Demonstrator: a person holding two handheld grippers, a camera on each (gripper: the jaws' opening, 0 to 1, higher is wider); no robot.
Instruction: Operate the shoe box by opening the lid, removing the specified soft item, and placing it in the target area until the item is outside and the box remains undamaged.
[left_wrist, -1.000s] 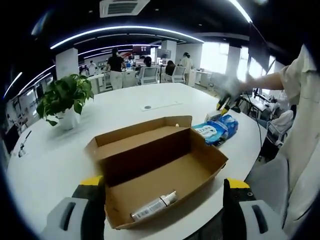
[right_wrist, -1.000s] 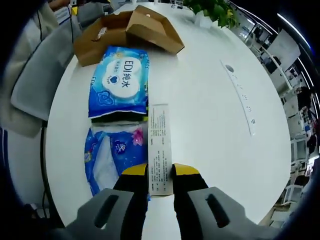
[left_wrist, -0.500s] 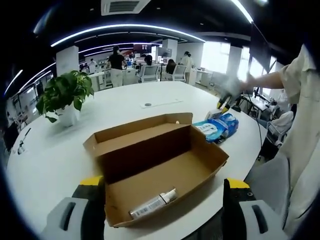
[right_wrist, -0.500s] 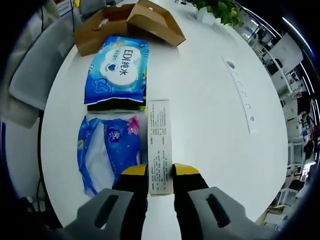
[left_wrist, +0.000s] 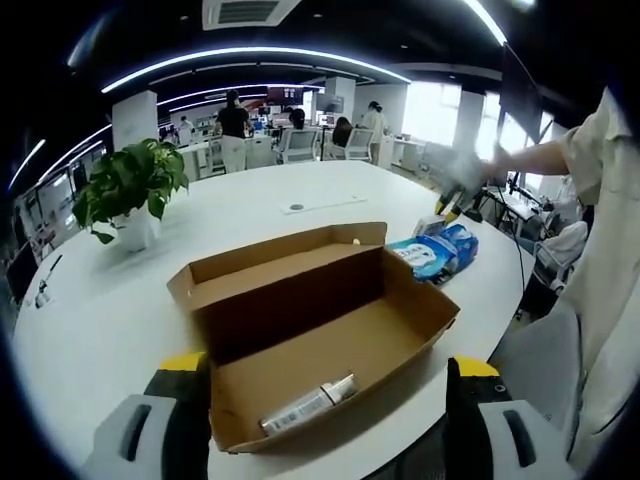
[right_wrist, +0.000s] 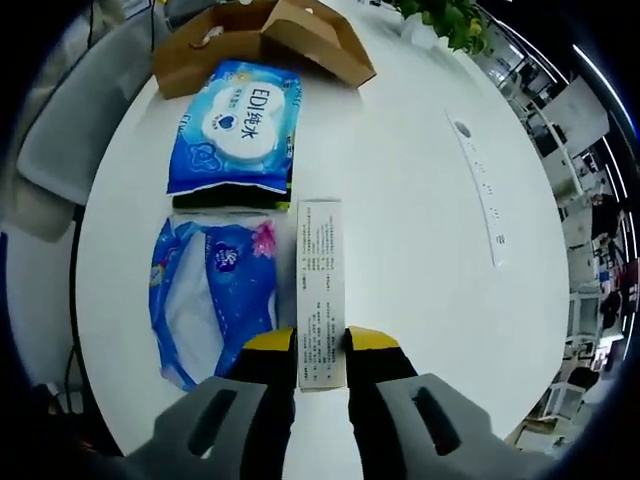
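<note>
Shoe box (left_wrist: 310, 330) of plain brown cardboard sits open on the white round table (left_wrist: 90, 320), its lid folded back toward the far side; in the left gripper view it lies just ahead of the left gripper (left_wrist: 325, 400), whose two yellow-tipped jaws stand wide apart with nothing between them. On the box floor, near the front wall, a small white tube-like item (left_wrist: 308, 405) lies on its side; I cannot read its label. Left of the box, further back on the table, stands a potted plant (left_wrist: 130, 195) in a white pot. To the right of the box lie the blue wipes packs (left_wrist: 435, 255), and beyond them the right gripper (left_wrist: 447, 212) is seen small, held by a gloved hand (left_wrist: 458, 178) on an arm in a pale sleeve.

In the right gripper view, two soft packs lie on the table to the left: a blue floral pack (right_wrist: 212, 300) nearer the camera and a blue-and-white wipes pack (right_wrist: 237, 128) beyond it, just short of the shoe box (right_wrist: 262, 40) at the top edge. Beside them, the right gripper (right_wrist: 321, 350) has its jaws closed on the near end of a narrow white printed carton (right_wrist: 321, 290), which points away along the table. A long pale strip (right_wrist: 480, 190) is set into the tabletop to the right.
</note>
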